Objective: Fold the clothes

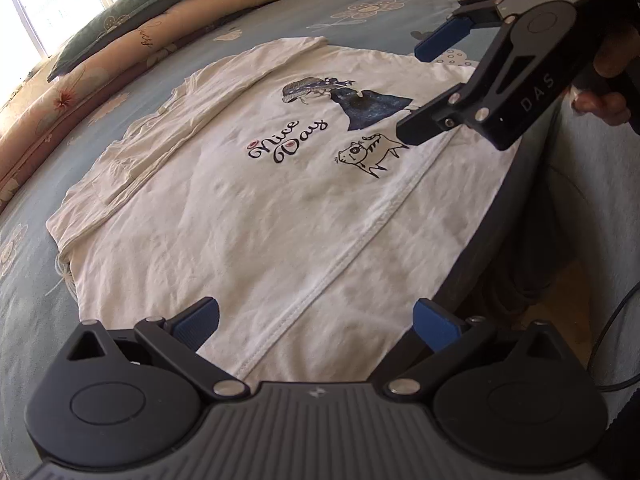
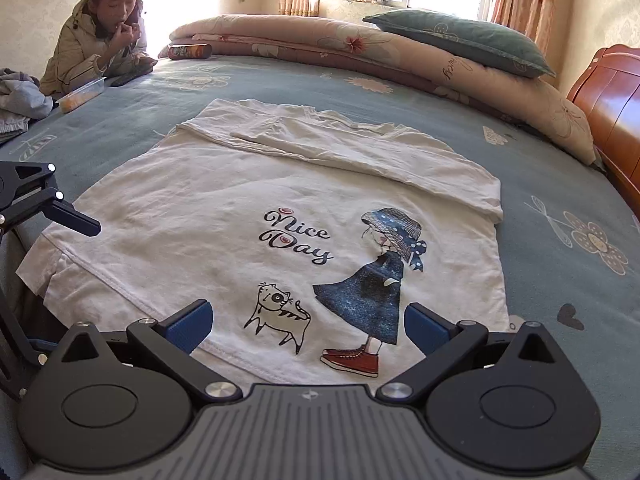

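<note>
A white cotton T-shirt printed with "Nice Day", a girl and a cat [image 2: 280, 208] is lying flat on the blue flower-patterned bedsheet [image 2: 560, 184], its near edge reaching the side of the bed. Its far side is already lying folded inward over the body, so I judge the near side is due next. Both of the 2 black handheld grippers with blue pads are hovering along that near edge for this reason: the left gripper [image 1: 316, 320] is gaping wide near one corner, the right gripper [image 2: 308, 322] equally spread above the printed red shoe, neither pinching cloth yet. A person in a beige jacket [image 2: 92, 40] is leaning on the far side.
</note>
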A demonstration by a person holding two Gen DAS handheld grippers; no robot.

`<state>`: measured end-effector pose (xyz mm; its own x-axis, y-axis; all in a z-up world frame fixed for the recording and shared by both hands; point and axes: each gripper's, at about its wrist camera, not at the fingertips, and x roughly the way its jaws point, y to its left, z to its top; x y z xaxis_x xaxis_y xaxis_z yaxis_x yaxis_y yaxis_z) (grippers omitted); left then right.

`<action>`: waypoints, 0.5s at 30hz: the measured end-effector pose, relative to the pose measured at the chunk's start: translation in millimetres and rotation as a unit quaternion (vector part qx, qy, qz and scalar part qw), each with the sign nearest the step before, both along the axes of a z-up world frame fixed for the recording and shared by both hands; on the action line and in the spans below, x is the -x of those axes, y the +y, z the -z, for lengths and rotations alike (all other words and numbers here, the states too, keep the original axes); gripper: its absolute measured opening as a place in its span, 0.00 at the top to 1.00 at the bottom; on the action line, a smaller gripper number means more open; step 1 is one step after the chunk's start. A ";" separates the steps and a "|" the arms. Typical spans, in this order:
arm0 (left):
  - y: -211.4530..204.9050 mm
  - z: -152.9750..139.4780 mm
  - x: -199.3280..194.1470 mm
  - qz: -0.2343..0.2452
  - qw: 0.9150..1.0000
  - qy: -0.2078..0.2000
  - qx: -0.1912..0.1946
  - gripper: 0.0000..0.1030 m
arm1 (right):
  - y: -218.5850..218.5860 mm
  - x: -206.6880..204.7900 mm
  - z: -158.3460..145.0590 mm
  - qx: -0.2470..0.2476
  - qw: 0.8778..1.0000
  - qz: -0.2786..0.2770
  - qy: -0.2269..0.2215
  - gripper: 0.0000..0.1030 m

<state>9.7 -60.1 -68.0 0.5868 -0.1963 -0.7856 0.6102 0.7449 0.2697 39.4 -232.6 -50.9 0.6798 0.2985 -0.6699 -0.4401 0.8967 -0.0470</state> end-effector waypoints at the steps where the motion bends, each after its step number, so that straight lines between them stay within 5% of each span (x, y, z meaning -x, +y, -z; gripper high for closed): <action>1: -0.4 0.5 -0.8 -0.001 1.000 0.000 0.000 0.01 | 2.2 -1.7 5.4 -0.003 1.000 0.006 0.006 0.00; 11: 15.1 10.4 -0.7 -0.015 1.000 0.018 0.008 0.01 | -5.3 3.2 40.2 0.005 0.998 0.043 0.048 0.00; 15: 13.2 2.1 15.7 0.034 0.999 -0.026 0.008 0.01 | -11.8 4.6 33.2 0.015 0.997 0.058 0.043 0.00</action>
<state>-6.0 -46.8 -70.0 0.6113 -0.2496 -0.7510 0.6451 0.7068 0.2902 34.8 -244.3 -84.0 0.6482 0.1999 -0.7348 -0.3365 0.9408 -0.0408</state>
